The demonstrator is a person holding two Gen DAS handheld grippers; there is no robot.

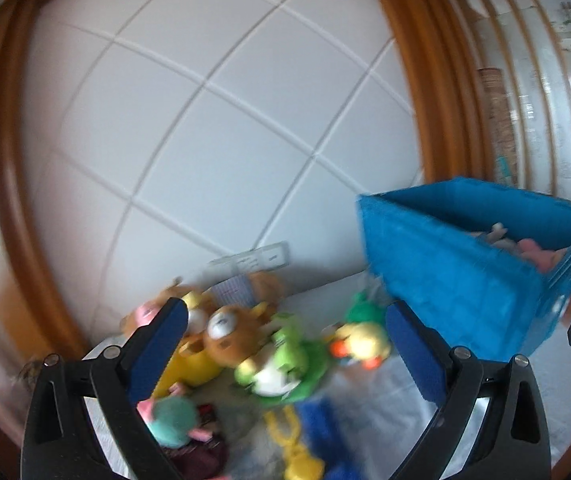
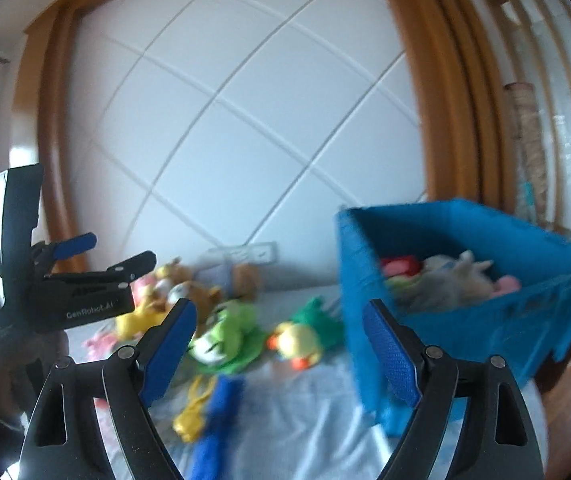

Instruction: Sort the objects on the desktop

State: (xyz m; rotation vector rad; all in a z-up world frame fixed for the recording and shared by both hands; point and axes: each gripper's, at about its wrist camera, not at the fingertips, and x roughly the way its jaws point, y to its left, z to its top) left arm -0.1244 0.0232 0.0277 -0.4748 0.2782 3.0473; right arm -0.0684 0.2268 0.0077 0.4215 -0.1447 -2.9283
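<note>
Clearly both tools stand wide open and hold nothing: the left gripper (image 1: 285, 344) frames the toy heap at lower centre, the right gripper (image 2: 281, 344) likewise. Plush toys (image 1: 245, 340) lie loose on the pale tabletop (image 2: 305, 412) (all blurred), while others already fill the blue crate (image 2: 465, 288) at centre right. Between the right gripper's fingers lies the yellow duck (image 2: 297, 342), just left of the crate wall; the brown bear (image 1: 227, 334) sits nearer the left gripper.
</note>
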